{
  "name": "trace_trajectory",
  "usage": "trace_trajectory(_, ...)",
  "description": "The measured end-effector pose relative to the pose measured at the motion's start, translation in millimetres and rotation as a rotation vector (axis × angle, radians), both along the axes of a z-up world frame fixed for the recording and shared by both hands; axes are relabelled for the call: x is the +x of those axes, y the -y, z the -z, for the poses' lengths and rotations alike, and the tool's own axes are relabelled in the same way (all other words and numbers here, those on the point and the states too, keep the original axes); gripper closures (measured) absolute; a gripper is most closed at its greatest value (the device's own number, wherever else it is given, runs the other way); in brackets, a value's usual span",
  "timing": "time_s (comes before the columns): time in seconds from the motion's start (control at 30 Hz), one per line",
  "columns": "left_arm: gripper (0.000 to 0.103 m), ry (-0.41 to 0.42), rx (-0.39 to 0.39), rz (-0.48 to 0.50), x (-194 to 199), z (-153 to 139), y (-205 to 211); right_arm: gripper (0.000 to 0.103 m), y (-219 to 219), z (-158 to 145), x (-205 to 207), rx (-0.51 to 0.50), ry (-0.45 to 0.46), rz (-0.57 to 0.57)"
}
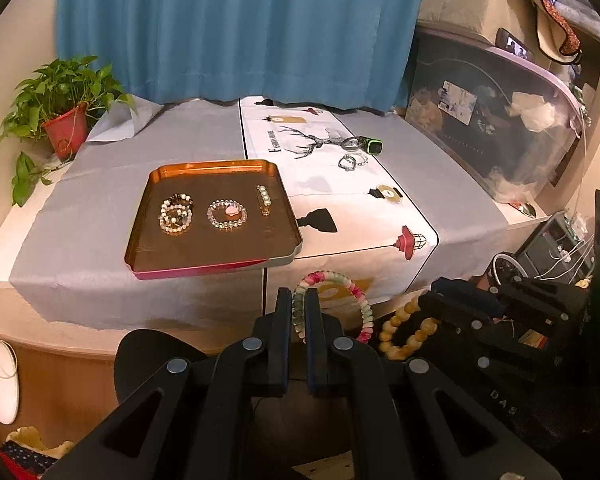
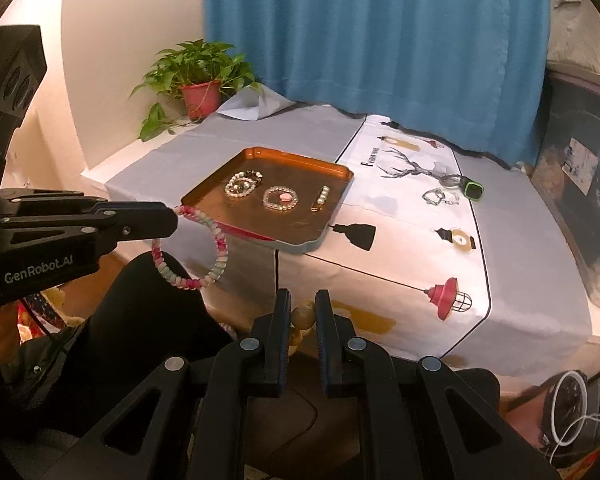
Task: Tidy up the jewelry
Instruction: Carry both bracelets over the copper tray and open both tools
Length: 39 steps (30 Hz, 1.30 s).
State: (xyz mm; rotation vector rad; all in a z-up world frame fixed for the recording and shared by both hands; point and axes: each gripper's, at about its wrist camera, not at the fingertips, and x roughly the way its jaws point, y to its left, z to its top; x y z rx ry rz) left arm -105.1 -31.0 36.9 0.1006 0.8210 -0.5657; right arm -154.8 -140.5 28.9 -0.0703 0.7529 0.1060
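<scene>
While both tools hang off the near edge of the table [image 1: 204, 300], each one is clenched on a bracelet. Short of the copper tray [image 1: 156, 240], toward its near right corner, the left gripper [image 1: 299, 300] pinches a pink, white and green beaded bracelet [image 1: 362, 300] that dangles in the air. Further right of the tray, the right gripper [image 2: 303, 304] grips an amber beaded bracelet [image 2: 302, 317] by one bead. Inside the tray lie a pearl bracelet [image 1: 176, 214] on the left, a clear bead bracelet [image 1: 227, 214] in the middle and a pearl clip [image 1: 264, 199] on the right. Beyond the tray's right side, on the printed cloth [image 1: 360, 216], rest a small silvery bracelet [image 1: 352, 161] and a green-edged watch [image 1: 371, 146].
</scene>
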Motion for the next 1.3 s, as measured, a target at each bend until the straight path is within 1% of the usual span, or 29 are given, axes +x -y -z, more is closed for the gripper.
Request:
trace_trajectory(0.37,0.099,0.0,-0.005,-0.022,7,0,-4,0.09,-2,1,3,-0.001,-0.01,-0.007)
trace_trajectory(0.6,0.099,0.0,-0.008,-0.049,17,0,-11,0.09,-3,2,5,-0.003,-0.012,-0.01)
trace_trajectory(0.7,0.099,-0.01,-0.009,-0.062,25,3,-15,0.09,-3,5,13,-0.005,-0.023,-0.017)
trace_trajectory(0.87,0.099,-0.024,-0.011,-0.088,43,7,-21,0.09,-3,11,36,-0.009,-0.046,-0.018)
trace_trajectory(1.03,0.099,-0.025,-0.018,-0.111,70,8,-26,0.09,-5,13,64,-0.016,-0.053,-0.02)
trace_trajectory(1.3,0.099,0.008,-0.023,-0.141,123,3,-29,0.09,-10,12,125,-0.016,-0.039,-0.018)
